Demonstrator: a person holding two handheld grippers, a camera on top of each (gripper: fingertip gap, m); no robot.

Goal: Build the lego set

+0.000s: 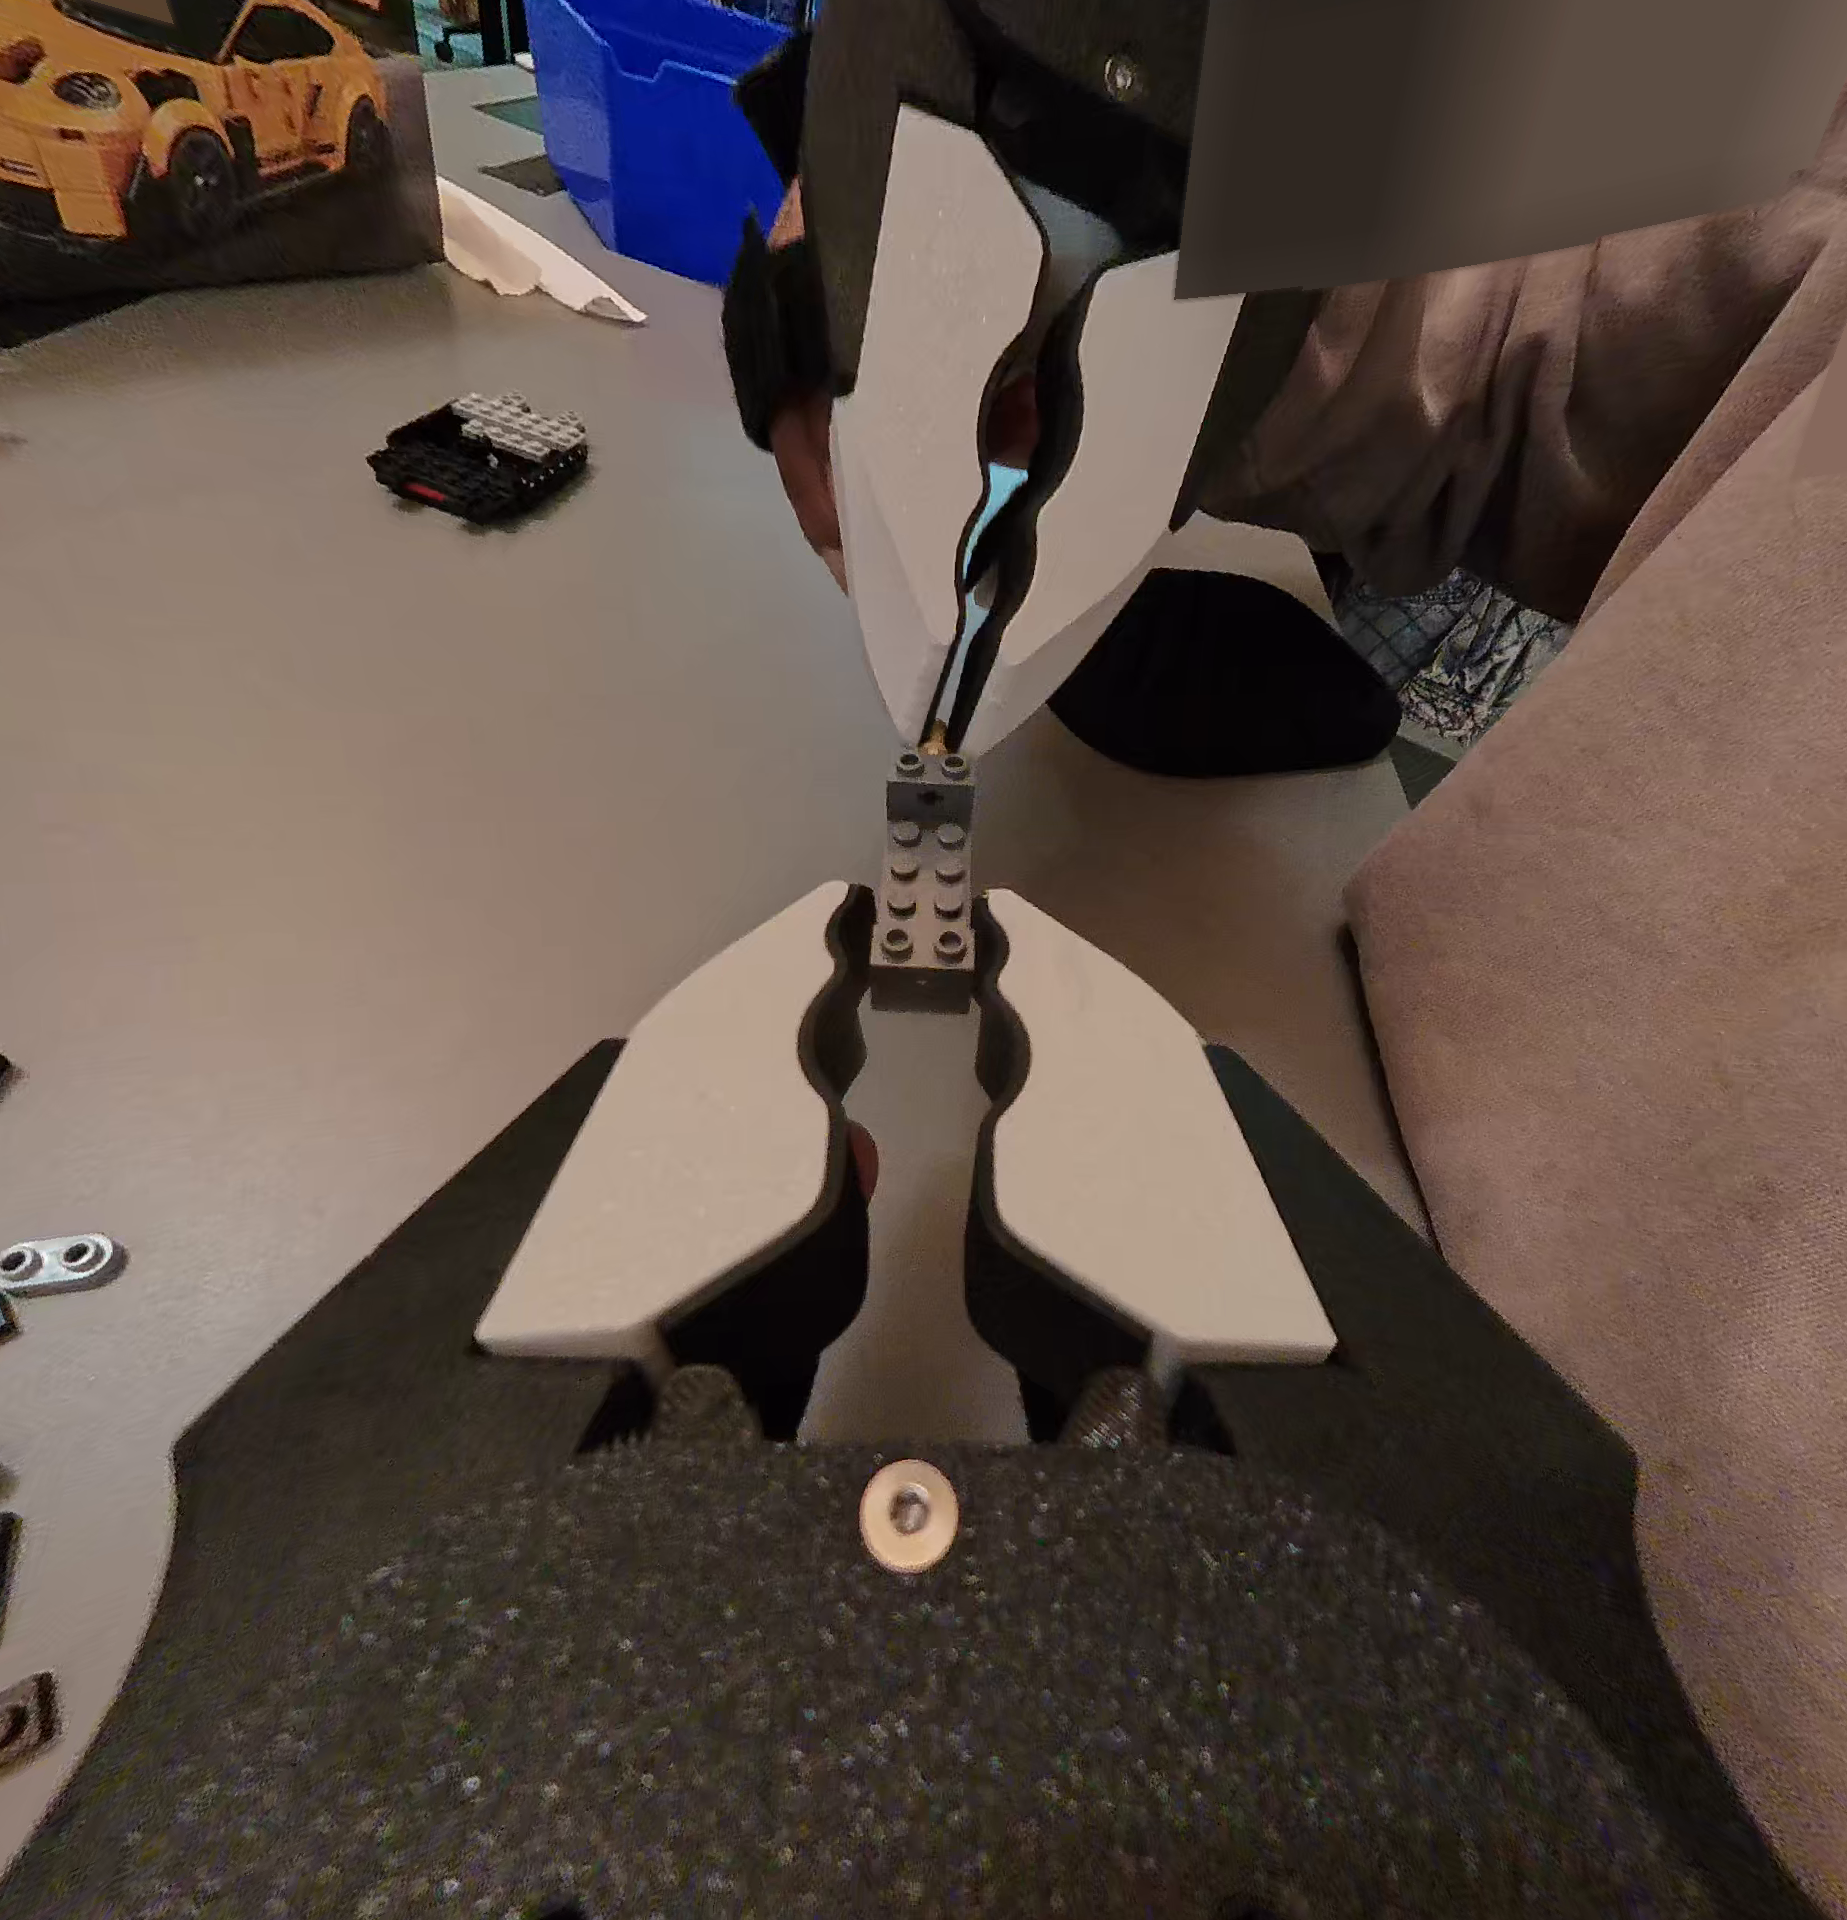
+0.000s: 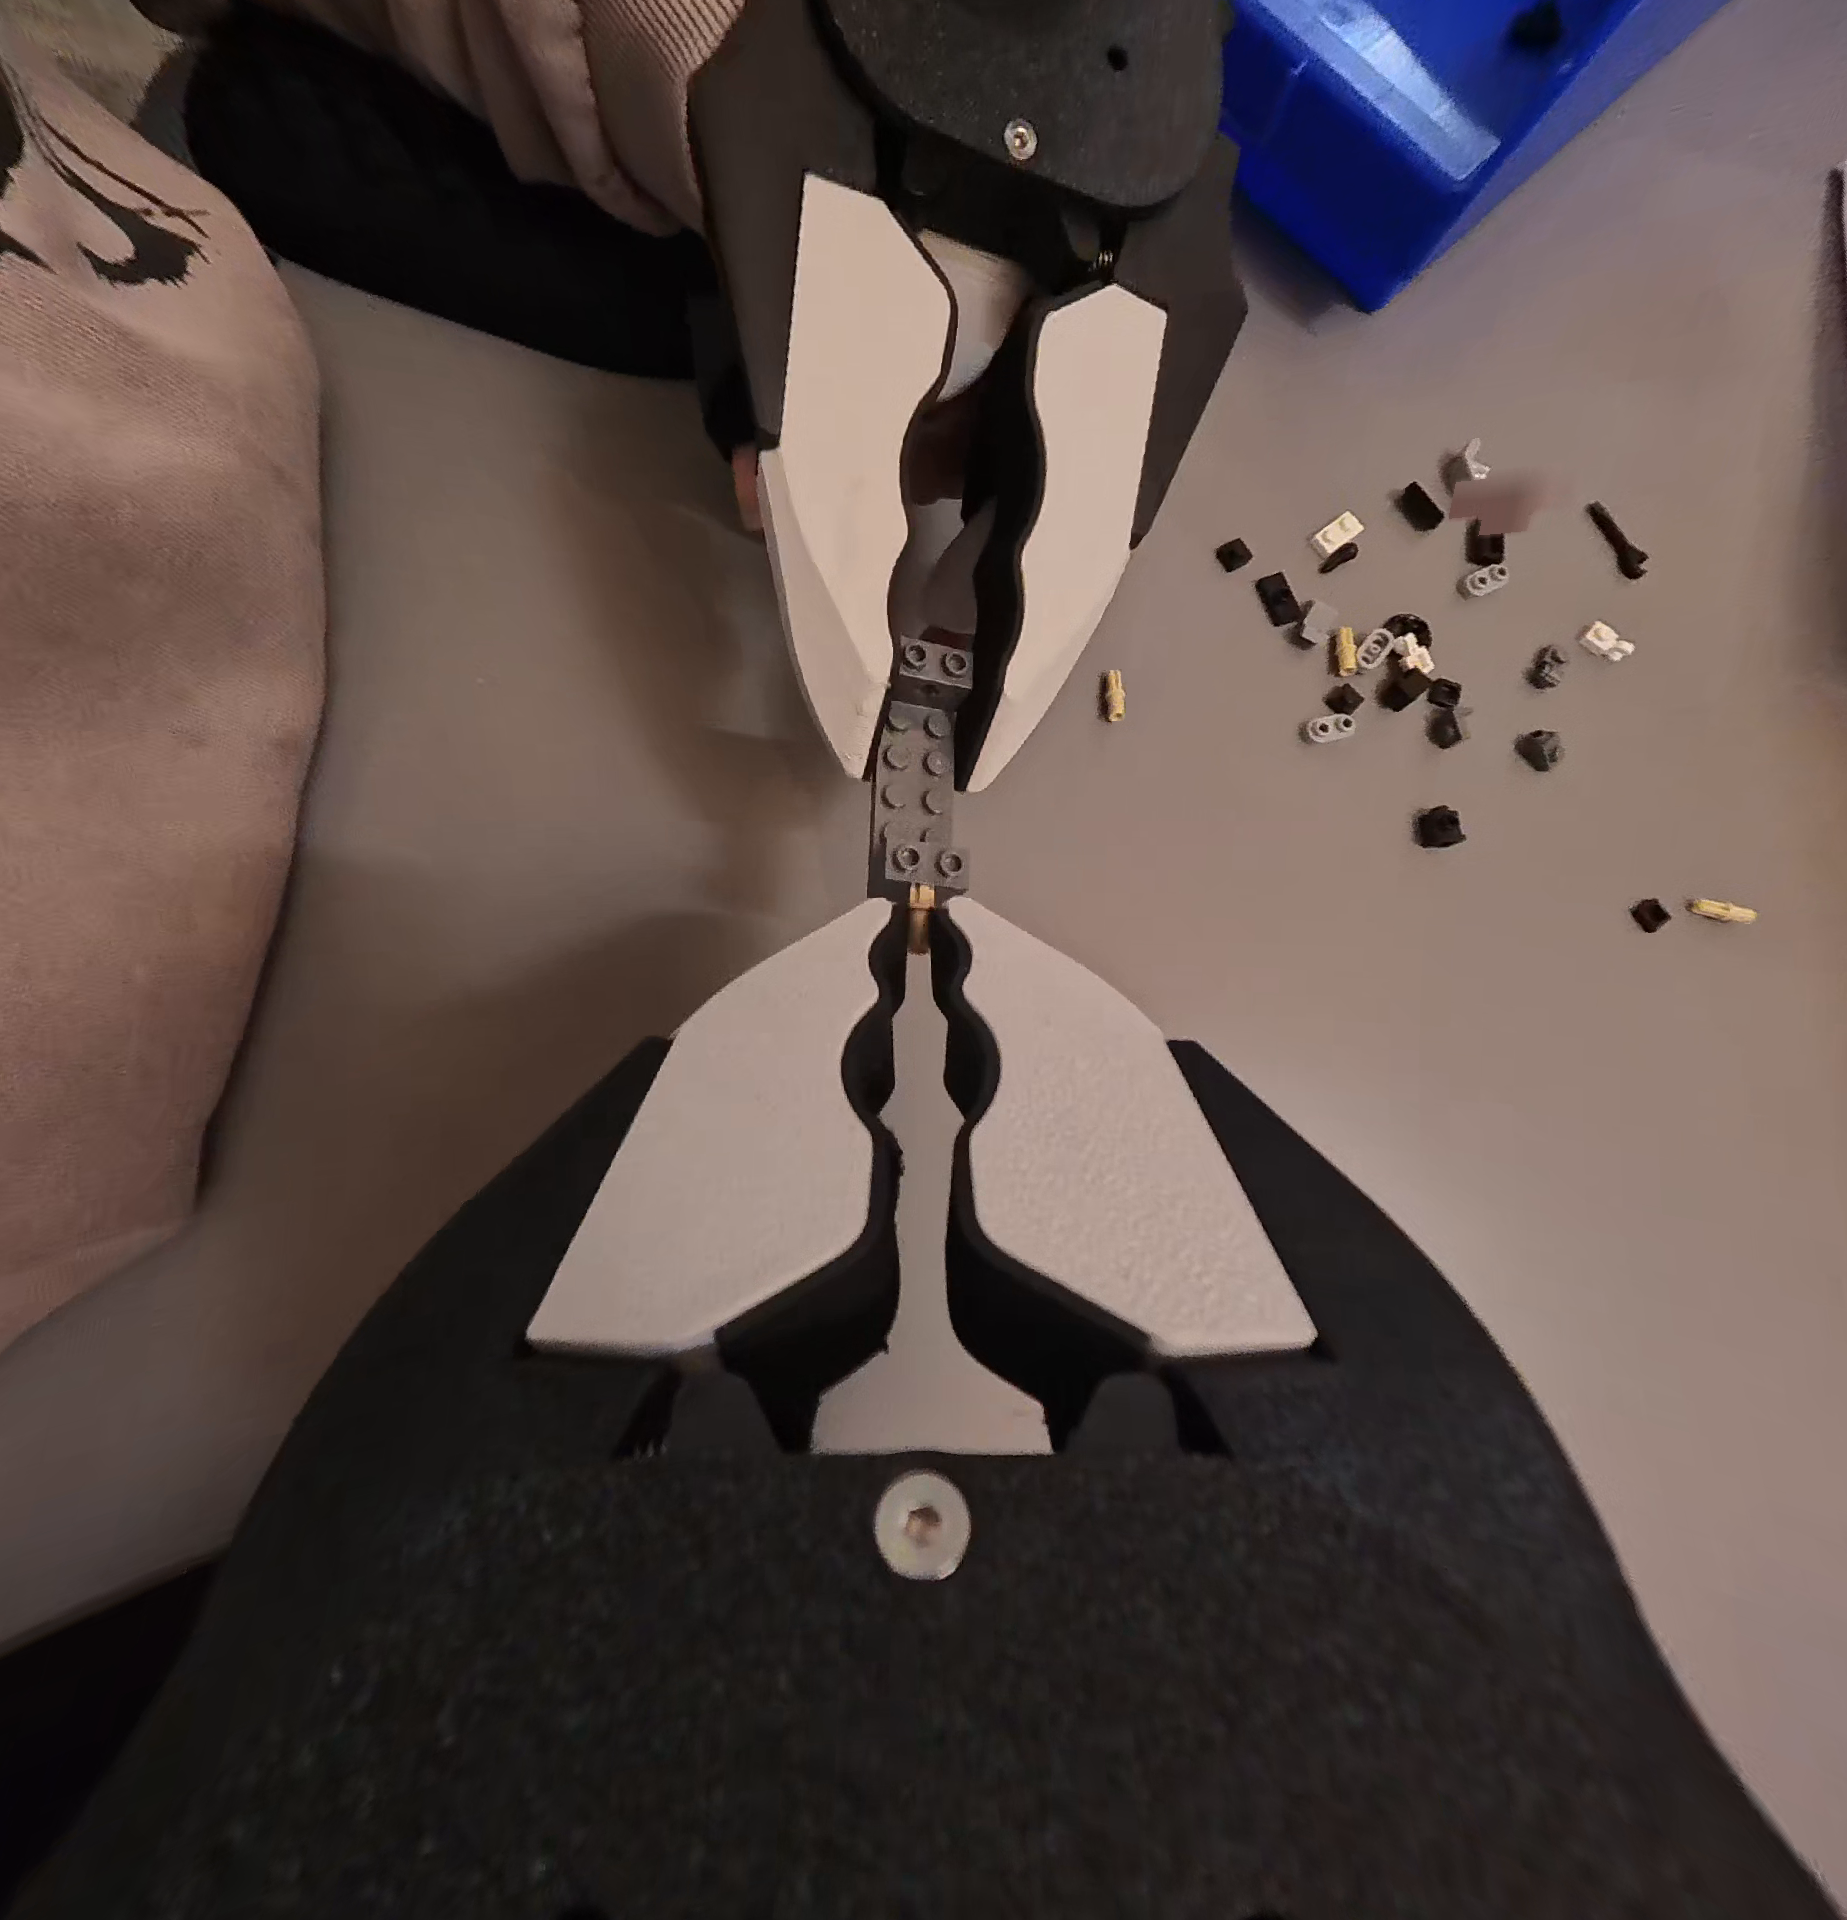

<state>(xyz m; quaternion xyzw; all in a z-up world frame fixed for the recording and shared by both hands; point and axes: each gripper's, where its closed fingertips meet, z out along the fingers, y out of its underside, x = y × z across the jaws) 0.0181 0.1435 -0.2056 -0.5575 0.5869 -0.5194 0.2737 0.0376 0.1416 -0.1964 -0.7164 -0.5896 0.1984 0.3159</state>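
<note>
Nearby loose bits [image 2: 1418, 644], L gripper [image 1: 924, 914] clamps grey assembly [image 1: 927, 894], R gripper [image 2: 919, 925] pinches tan pin [image 2: 920, 914].

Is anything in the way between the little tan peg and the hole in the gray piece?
No, nothing visible blocks it. The tan peg, in the right gripper, already meets the gray piece's end hole.

Each camera sits just behind its own gripper and looks forward along the two fingers, slightly down onto the grey table [image 1: 275, 727], close to the work. The two views face each other: the left wrist view looks toward the right gripper [image 1: 940, 743] with a blue bin [image 1: 659, 125] beyond, the right wrist view toward the left gripper [image 2: 914, 774]. Both share the grey lego piece [image 1: 927, 894] held between them, the bin and the table.
</note>
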